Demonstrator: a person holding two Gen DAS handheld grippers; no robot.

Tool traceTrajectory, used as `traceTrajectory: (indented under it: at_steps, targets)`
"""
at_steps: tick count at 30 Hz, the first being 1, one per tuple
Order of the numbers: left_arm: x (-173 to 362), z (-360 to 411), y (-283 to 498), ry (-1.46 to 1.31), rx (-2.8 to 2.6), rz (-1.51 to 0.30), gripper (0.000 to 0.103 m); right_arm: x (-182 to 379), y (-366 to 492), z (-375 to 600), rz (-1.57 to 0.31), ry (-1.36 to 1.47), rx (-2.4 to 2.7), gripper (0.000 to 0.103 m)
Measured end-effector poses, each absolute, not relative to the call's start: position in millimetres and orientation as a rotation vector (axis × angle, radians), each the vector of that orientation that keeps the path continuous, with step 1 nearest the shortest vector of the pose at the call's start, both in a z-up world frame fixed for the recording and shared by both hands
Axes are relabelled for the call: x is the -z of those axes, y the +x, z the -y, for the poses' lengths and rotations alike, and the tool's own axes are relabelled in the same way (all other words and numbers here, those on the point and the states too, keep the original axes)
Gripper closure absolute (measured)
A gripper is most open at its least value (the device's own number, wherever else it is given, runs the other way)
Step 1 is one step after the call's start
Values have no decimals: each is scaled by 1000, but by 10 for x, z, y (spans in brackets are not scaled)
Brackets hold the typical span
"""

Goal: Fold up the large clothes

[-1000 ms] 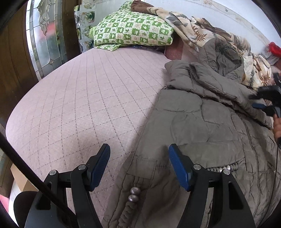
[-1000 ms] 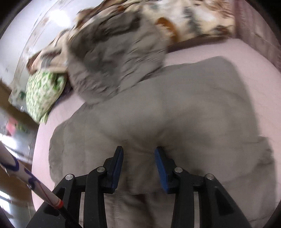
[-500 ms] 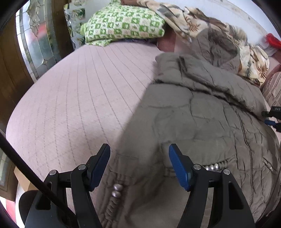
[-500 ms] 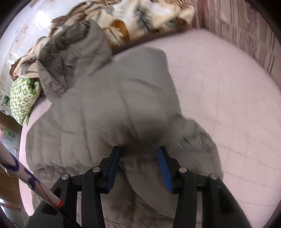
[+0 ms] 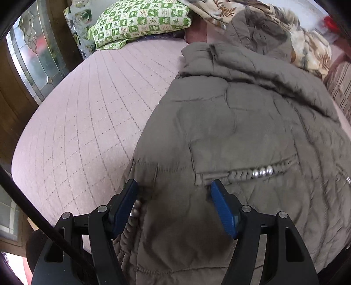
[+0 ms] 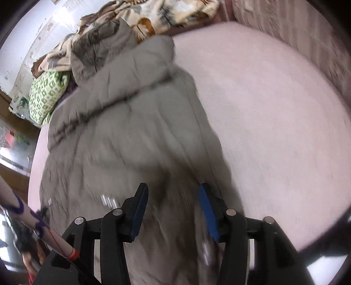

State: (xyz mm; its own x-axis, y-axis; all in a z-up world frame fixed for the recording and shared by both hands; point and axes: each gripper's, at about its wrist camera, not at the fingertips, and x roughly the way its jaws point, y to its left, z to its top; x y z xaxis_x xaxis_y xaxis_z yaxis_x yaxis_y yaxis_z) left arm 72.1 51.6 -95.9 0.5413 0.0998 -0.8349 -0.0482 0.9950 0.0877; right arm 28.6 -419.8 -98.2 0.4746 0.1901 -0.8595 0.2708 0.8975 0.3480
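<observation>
A large olive quilted hooded jacket lies front up on the pink quilted bed, hood toward the pillows. My left gripper is open just above the jacket's lower left part, its fingers straddling the fabric. A beaded cuff sits by its left finger and a beaded pocket lies ahead on the right. In the blurred right wrist view the jacket fills the left half. My right gripper is at its right edge, and the sleeve runs down into the gap and fills it.
A green checked pillow and a leaf-print blanket are heaped at the head of the bed. A leaded glass door panel stands left of the bed. Bare pink bed spreads to the right of the jacket.
My left gripper has moved right, from the jacket's edge to over its lower front. My right gripper has pulled back from the shoulder toward the hem, with the sleeve following it.
</observation>
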Motion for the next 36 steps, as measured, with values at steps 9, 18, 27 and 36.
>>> traceTrajectory:
  at_steps: [9, 18, 27, 36]
  targets:
    - [1060, -699, 208, 61, -36, -1015, 34, 1048, -543, 4335, -1089, 532, 75, 47]
    - [751, -882, -277, 25, -40, -1015, 34, 652, -916, 4090, -1030, 452, 46, 41]
    - [-63, -730, -123, 8, -5, -849, 34, -78, -606, 3501, -868, 381, -110, 31]
    - [-403, -355, 522, 0, 46, -774, 32, -767, 140, 2834, -754, 276, -166, 24]
